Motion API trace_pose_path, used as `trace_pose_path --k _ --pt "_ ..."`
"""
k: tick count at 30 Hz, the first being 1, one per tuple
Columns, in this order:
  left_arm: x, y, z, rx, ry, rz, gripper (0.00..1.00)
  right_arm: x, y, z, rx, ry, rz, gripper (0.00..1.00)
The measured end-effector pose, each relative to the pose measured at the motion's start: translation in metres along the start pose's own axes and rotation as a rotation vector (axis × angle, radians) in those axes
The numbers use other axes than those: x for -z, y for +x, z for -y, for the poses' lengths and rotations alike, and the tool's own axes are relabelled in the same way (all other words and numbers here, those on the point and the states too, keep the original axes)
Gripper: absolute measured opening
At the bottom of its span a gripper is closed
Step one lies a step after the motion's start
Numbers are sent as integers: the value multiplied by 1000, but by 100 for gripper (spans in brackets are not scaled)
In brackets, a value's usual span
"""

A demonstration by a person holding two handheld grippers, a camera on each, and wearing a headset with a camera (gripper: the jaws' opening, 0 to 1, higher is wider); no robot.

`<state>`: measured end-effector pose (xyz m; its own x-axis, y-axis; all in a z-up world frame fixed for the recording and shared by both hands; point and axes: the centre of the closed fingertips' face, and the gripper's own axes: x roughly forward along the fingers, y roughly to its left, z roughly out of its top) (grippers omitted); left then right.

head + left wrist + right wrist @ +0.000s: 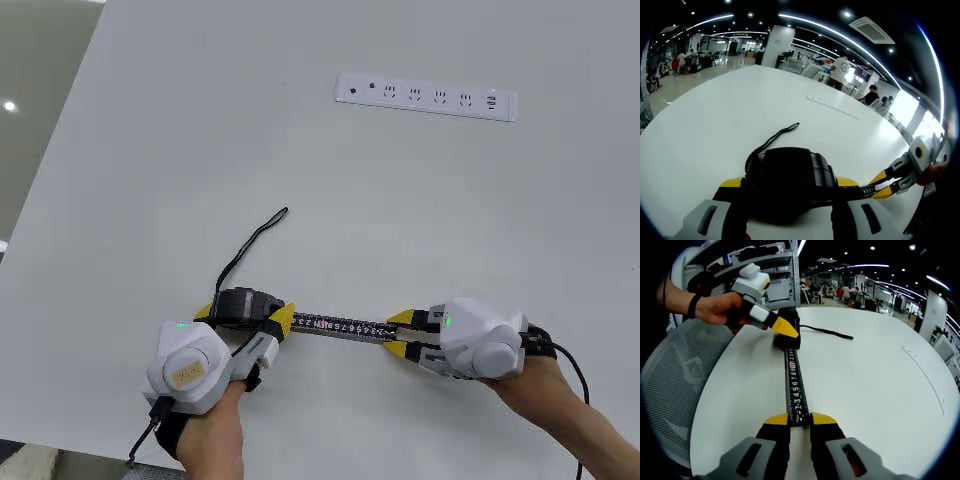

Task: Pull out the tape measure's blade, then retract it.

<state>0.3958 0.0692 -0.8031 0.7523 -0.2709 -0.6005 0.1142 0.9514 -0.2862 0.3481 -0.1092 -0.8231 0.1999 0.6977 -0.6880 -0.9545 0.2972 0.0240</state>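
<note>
A black tape measure case (243, 305) (787, 182) (791, 325) lies on the white table, its wrist strap (250, 243) (775, 136) trailing away from me. My left gripper (244, 320) (790, 187) is shut on the case, yellow tips on either side. The dark blade (340, 326) (794, 390) (866, 190) runs out flat to the right. My right gripper (397, 333) (799, 421) is shut on the blade's end, its yellow fingertips (776, 421) pinching it.
A white power strip (427, 97) (832, 106) (925, 375) lies at the far side of the table. The table's near edge (100, 445) runs just below my hands. A grey mesh chair (675, 390) stands beside the table in the right gripper view.
</note>
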Motion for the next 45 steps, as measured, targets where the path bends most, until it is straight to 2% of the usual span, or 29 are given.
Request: trace_pose_path --k 3,7,9,11,13,17,21,24,27,32,45 --pt "1 0 1 9 3 -8 65 -3 1 1 -7 -12 -4 13" --pt "0 1 0 -7 -5 5 66 -1 2 2 1 -17 -4 14" --pt "1 1 -1 9 -1 -14 67 -1 1 2 -5 -21 -8 15" --pt "1 1 0 0 4 -19 67 0 0 3 2 -37 -16 18" --pt "1 1 0 -6 6 -22 67 1 -2 2 4 -13 -15 20" --pt "-2 2 0 -12 22 -43 68 3 -2 3 9 -8 -15 20" --pt "-5 6 0 -11 -3 -43 70 3 -3 5 13 5 -8 18" --pt "-4 9 1 -9 -9 -56 71 3 -3 6 11 10 -1 15" --pt "-4 8 1 -10 -3 -49 71 1 -4 5 8 0 2 14" --pt "-4 7 1 -17 27 -18 70 2 -3 7 4 28 24 13" --pt "-5 6 -1 -5 4 -27 67 0 0 8 5 34 29 12"
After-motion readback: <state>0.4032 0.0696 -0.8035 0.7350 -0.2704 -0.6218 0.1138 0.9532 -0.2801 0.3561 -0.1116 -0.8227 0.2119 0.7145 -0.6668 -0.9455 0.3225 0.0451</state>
